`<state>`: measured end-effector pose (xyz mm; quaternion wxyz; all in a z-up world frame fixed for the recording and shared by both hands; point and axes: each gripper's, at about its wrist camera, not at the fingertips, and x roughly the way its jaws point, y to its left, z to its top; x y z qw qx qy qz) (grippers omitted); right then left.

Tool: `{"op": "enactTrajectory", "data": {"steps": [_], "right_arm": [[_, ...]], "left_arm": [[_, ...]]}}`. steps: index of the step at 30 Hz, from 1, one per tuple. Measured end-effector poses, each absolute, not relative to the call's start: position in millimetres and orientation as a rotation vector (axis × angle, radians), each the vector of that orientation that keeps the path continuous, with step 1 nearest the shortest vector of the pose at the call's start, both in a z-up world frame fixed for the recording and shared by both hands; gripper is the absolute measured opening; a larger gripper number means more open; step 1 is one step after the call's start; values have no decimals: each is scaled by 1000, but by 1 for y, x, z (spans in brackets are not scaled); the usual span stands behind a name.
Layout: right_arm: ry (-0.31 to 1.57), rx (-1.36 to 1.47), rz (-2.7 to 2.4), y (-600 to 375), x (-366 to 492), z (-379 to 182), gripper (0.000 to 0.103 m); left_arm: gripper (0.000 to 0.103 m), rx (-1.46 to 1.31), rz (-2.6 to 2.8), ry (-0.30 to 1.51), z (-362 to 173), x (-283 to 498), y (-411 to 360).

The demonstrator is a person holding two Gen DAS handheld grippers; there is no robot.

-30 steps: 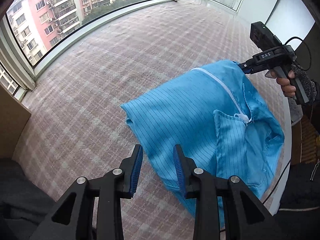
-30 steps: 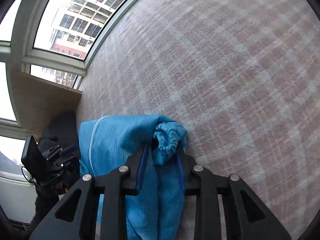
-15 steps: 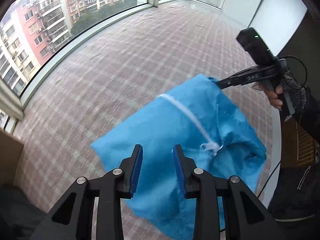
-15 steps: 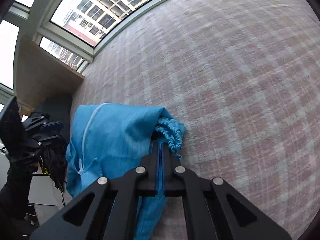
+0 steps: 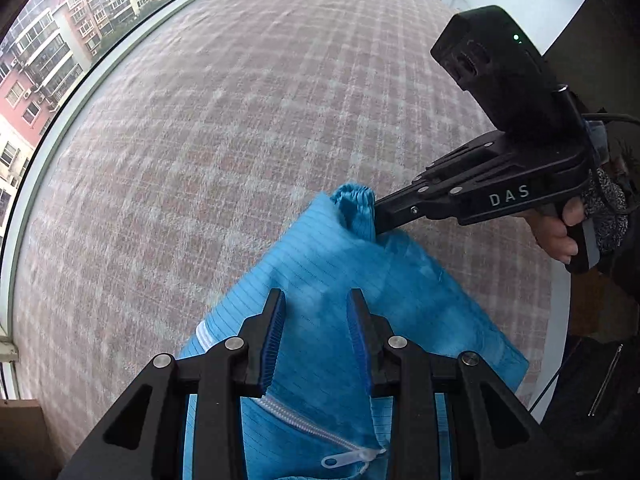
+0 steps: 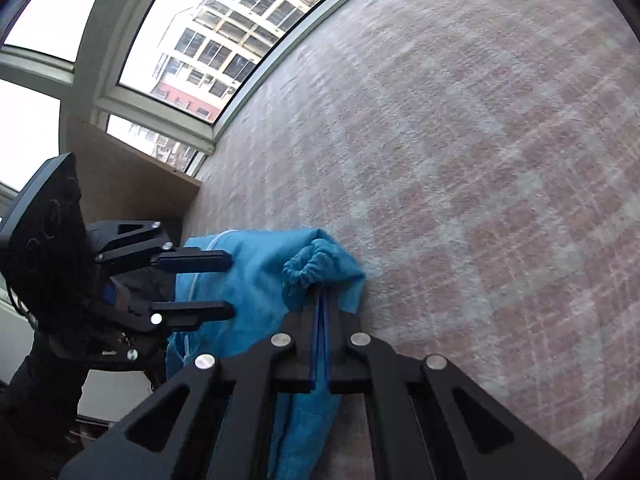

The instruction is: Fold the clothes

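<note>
Blue garment (image 5: 340, 280) lies on the plaid surface (image 5: 200, 140), near edge hanging off. Right gripper (image 6: 322, 300) is clamped on the gathered cuff (image 6: 308, 268); thin bite, a tug could slip it. Left gripper (image 5: 314, 332) hovers above the cloth, jaws apart, nothing between them. Only the left view shows the zipper pull (image 5: 340, 458); only the right shows the pinch closely

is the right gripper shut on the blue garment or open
Shut on it: the right gripper has its pads pressed together on the blue garment beside its gathered cuff.

left claw (image 5: 315, 336) parted over blue garment (image 5: 320, 276); right claw (image 5: 376, 216) pinching its cuff.
</note>
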<state>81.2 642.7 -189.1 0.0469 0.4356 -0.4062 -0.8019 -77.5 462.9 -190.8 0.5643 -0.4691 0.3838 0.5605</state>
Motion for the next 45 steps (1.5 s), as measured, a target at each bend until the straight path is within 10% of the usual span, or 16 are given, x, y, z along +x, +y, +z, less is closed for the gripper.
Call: {"op": "enactTrajectory", "data": {"steps": [13, 37, 45], "right_arm": [[-936, 1517, -2417, 620, 30, -187, 1], [-951, 1485, -2312, 653, 26, -191, 2], [-900, 1490, -2313, 657, 38, -192, 2]], "left_arm": [[34, -1110, 1310, 875, -202, -91, 456], [46, -1260, 1531, 1003, -221, -57, 513], [0, -1261, 1506, 959, -221, -52, 495]]}}
